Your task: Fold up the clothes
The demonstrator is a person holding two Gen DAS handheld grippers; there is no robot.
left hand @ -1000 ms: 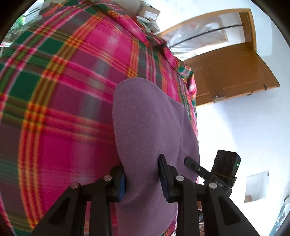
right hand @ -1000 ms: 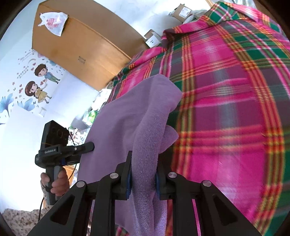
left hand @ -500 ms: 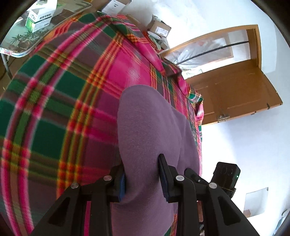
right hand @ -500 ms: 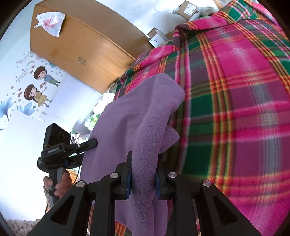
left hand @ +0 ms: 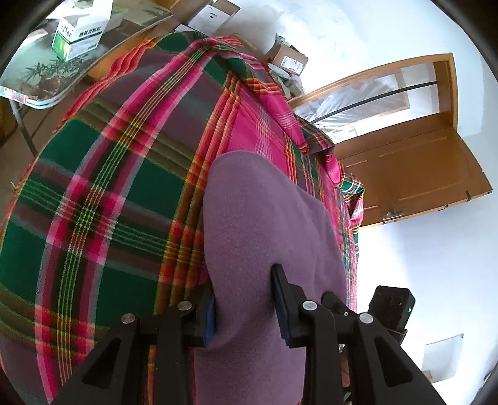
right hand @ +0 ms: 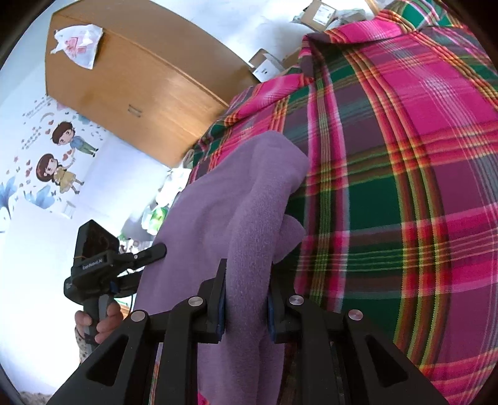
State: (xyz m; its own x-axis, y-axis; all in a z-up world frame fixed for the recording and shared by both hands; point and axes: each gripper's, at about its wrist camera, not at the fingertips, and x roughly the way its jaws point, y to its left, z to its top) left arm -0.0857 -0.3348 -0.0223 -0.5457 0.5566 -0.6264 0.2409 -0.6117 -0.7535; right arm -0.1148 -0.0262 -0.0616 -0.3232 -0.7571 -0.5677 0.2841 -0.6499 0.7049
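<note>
Left gripper: my left gripper (left hand: 244,307) is clamped on a fold of the purple fleece garment (left hand: 264,236); both pads press into the cloth from either side.
Right gripper: my right gripper (right hand: 246,300) is clenched on another bunched edge of the same garment (right hand: 249,199), the fleece squeezed thin between the 2 blue-lined pads.
Garment: I hold it up between the 2 grippers; it stretches across from one to the other and hangs in front of the plaid cloth, with a rounded lobe sticking out just right of my right gripper.
Left hand: seen from the right wrist, my hand (right hand: 99,324) wraps the grey handle of the left gripper at the lower left.
Plaid cloth: the pink, green and red checked cloth (left hand: 102,212) fills the space behind the garment in both views.
Side table: a table (left hand: 18,84) with a green-and-white box (left hand: 81,29) sits beyond the cloth's far edge.
Room: cardboard boxes (left hand: 288,59) lie by the wall, a wooden door (left hand: 414,174) stands open, and a wooden cabinet (right hand: 137,87) carries a plastic bag (right hand: 77,45) on top.
</note>
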